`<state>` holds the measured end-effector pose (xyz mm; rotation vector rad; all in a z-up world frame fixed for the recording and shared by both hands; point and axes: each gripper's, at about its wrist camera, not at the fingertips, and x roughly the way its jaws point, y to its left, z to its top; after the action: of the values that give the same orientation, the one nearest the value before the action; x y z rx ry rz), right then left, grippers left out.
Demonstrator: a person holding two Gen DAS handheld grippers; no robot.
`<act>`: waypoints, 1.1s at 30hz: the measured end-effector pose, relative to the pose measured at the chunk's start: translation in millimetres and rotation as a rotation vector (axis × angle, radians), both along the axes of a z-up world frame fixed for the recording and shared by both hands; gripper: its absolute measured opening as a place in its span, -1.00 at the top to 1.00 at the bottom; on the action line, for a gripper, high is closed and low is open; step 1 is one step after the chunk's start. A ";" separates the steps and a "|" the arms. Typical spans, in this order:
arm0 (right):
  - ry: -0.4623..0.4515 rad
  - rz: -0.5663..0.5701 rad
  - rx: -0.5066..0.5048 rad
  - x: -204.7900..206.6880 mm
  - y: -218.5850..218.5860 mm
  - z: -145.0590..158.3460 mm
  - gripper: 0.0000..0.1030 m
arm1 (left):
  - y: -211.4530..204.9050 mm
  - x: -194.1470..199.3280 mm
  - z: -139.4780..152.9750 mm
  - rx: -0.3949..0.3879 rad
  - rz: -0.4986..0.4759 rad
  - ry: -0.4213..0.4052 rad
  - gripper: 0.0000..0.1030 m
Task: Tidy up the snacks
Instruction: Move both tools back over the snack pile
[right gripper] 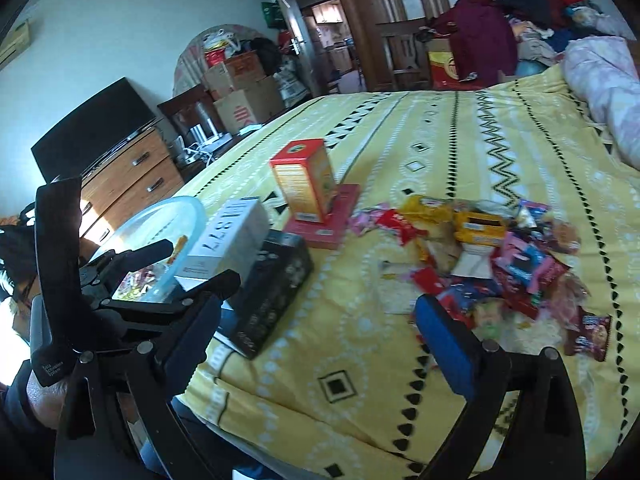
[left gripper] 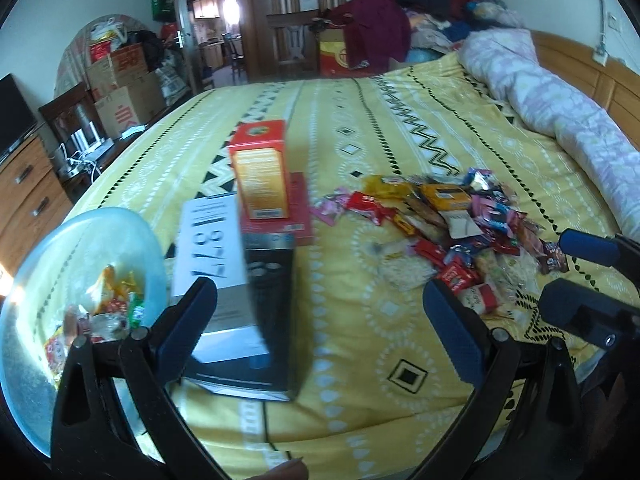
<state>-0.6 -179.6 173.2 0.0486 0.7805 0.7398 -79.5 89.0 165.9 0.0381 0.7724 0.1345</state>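
A pile of wrapped snacks (left gripper: 452,220) (right gripper: 500,256) lies on the yellow bedspread (left gripper: 360,360). At the left a pale blue bowl (left gripper: 132,220) (right gripper: 180,208) holds several snack packets. Between them an orange box (left gripper: 262,172) (right gripper: 306,180) stands on a flat red box (left gripper: 300,216), with a white box (left gripper: 210,248) (right gripper: 232,240) and a black box (left gripper: 272,300) (right gripper: 276,292) nearer. My left gripper (left gripper: 320,328) (right gripper: 188,266) is open and empty over the black box's near end. My right gripper (right gripper: 324,340) (left gripper: 576,276) is open and empty at the pile's near edge.
A rolled pink quilt (left gripper: 560,108) lies along the bed's right side. Clothes (left gripper: 380,28) are heaped past the far end. A wooden dresser (right gripper: 132,176) with a TV (right gripper: 92,128) stands left of the bed, with stacked cardboard boxes (left gripper: 120,92) behind.
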 end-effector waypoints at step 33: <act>0.043 -0.194 -0.085 24.1 -130.7 -59.0 -1.00 | -103.9 49.4 -52.9 0.012 -0.095 0.150 -1.00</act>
<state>23.6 -310.3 114.3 0.0627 0.8347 0.5231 -30.2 -14.9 113.0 0.0972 0.9178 0.0468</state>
